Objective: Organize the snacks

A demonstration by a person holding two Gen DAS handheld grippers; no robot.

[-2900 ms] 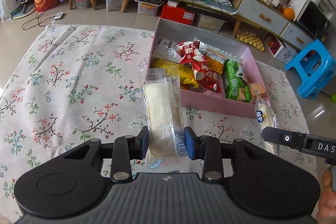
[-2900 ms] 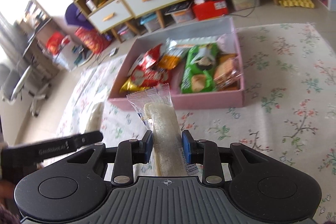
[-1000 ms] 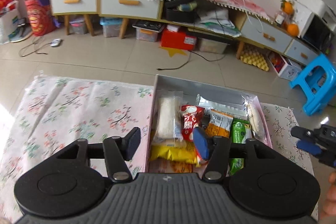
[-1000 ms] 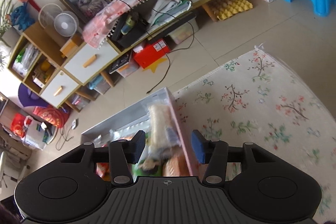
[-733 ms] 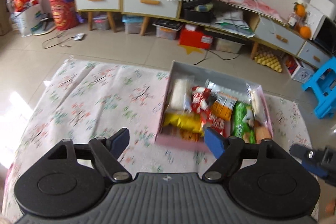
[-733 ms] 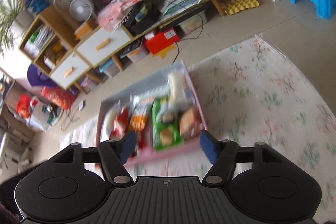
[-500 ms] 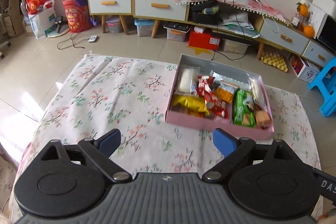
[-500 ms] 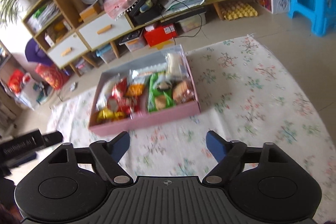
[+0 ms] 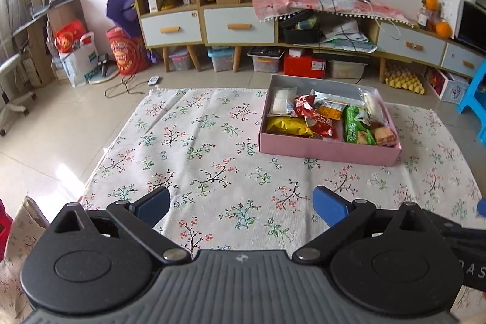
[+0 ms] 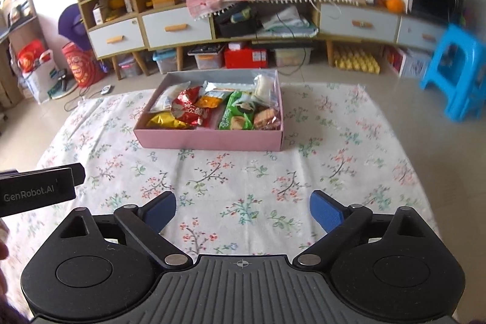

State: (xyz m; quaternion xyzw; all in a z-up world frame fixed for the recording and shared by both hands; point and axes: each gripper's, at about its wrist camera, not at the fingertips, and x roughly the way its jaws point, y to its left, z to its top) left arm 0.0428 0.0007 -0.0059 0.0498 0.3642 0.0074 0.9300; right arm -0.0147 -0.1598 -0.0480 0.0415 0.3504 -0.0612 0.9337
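Observation:
A pink box (image 9: 328,153) (image 10: 209,141) full of snack packets sits on the floral cloth (image 9: 212,166) (image 10: 243,181). Inside lie a red packet (image 9: 313,114) (image 10: 188,110), a yellow packet (image 9: 287,126), a green packet (image 9: 354,125) (image 10: 237,111), a pale bread packet (image 9: 281,100) and a white roll (image 10: 262,87). My left gripper (image 9: 241,204) is open and empty, well back from the box. My right gripper (image 10: 243,208) is open and empty, also well back. The left gripper's body shows at the left edge of the right wrist view (image 10: 39,187).
Low wooden cabinets with white drawers (image 9: 240,26) (image 10: 176,26) line the far wall, with storage bins under them. A blue stool (image 10: 455,72) stands at the right. Red bags (image 9: 127,50) stand on the floor at the left. The cloth's edges drop to tiled floor.
Both grippers let go of their pale packets into the box, opened wide, and pulled back and up from the box. The box now looks smaller and farther away.

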